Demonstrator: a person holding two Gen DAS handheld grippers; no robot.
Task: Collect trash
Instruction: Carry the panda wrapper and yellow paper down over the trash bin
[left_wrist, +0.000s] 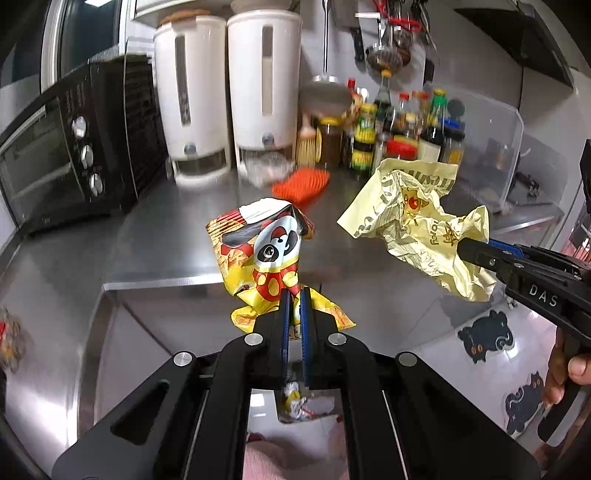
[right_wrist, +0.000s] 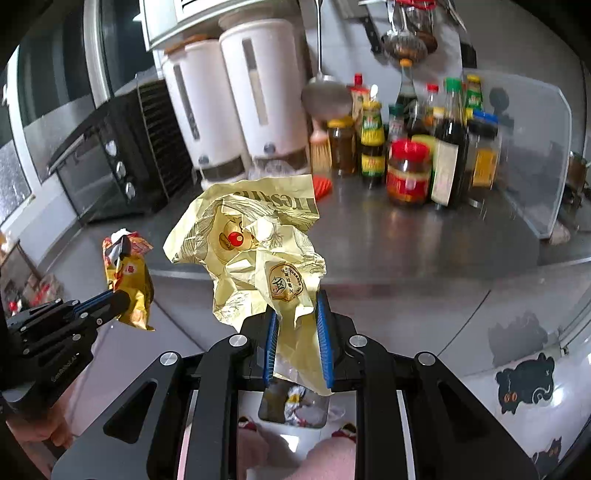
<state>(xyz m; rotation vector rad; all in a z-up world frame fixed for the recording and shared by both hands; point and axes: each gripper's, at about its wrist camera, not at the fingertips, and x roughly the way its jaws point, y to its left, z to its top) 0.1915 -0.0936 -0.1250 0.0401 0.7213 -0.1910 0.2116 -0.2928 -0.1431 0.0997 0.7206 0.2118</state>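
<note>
Two wrappers gripped, both held above the tabletop (left_wrist: 173, 236).
Left hand-held gripper (left_wrist: 294, 295) clamps panda snack bag (left_wrist: 258, 258); right hand-held gripper (right_wrist: 297, 321) clamps crumpled yellow paper (right_wrist: 251, 236).

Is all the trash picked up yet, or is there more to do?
Almost! Some wrappers already lie in the bin below. The left gripper is shut on the snack bag, and the right gripper is shut on the yellow wrapper; both hang in the air in front of the counter. What's left: dropping those two in. No other loose trash is plainly visible on the counter.
</note>
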